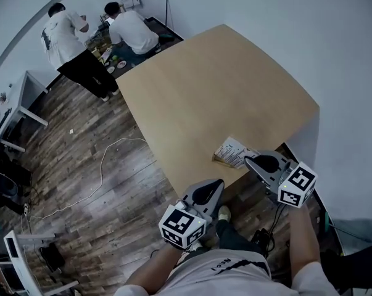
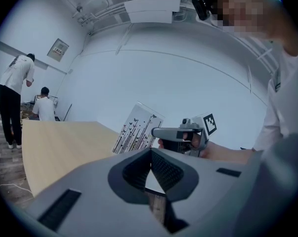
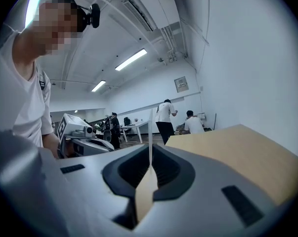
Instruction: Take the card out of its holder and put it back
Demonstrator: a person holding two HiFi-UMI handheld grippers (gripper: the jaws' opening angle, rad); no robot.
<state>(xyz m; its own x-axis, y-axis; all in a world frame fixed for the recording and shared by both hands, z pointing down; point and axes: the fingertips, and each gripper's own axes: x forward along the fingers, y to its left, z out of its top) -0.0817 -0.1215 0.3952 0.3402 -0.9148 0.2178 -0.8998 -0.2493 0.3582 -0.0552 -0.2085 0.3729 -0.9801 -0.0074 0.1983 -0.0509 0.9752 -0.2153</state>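
A white card (image 1: 231, 151) printed with thin black lines and butterflies stands tilted at the table's (image 1: 223, 85) near edge. In the left gripper view the card (image 2: 137, 128) seems to sit in a clear holder, though I cannot tell the two apart. My right gripper (image 1: 248, 160) is shut on the card's right edge. In its own view the card (image 3: 150, 130) rises edge-on from between the closed jaws (image 3: 149, 158). My left gripper (image 1: 217, 184) hangs just off the table's edge, left of the card, shut and empty (image 2: 151, 151).
Two people (image 1: 90, 42) work at the far end of the room beyond the table. A white cable (image 1: 102, 165) lies on the wooden floor to the left. A white desk (image 1: 19, 100) stands at far left. A white wall runs along the table's right.
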